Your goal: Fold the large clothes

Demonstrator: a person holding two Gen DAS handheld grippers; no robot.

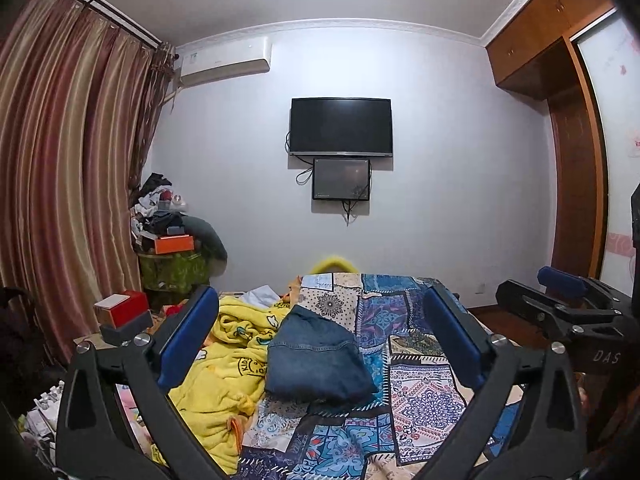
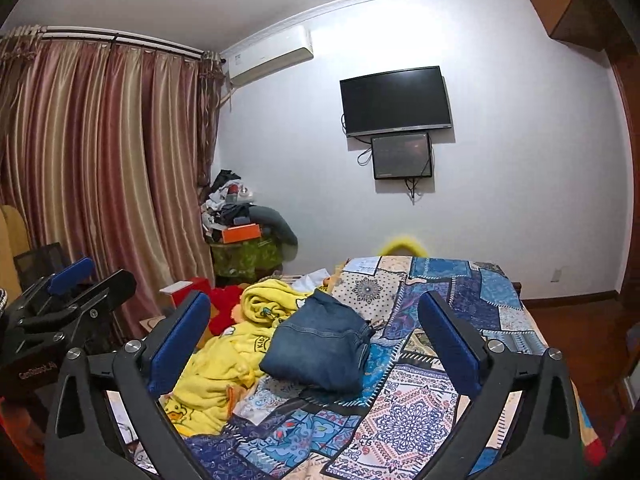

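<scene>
Nearest to me, my left gripper [image 1: 320, 344] stands spread wide with nothing between its blue pads, and my right gripper [image 2: 316, 344] is the same, wide and empty. Both hang above the near end of the bed [image 1: 424, 400], apart from any cloth. In the left view the right gripper shows off at the right edge, level with me and also clear of everything.

Just beyond the fingertips lie the jeans [image 1: 320, 364], a compact denim bundle resting on the patchwork quilt [image 2: 408, 420]. They look already folded down to a thick packet, so I judge the folding of this piece is done or nearly so, and I am between garments or about to tidy this one. The packet's long axis runs away from me toward the far wall, leaning a little to the left; its narrower end, with a stitched band across it, points away, and the broad rounded end faces me. I cannot tell which end is the waistband.

Touching the jeans on their left is the yellow fleece garment [image 2: 224, 364], crumpled and spread loose toward the bed's left edge. That seems the next large piece. Taking it calls for both grippers to come down on two separated edges, close on single layers and pull it flat on open quilt, without dragging the jeans along.

Farther off stand the wall television [image 1: 340, 126] and curtains [image 2: 100, 160].
</scene>
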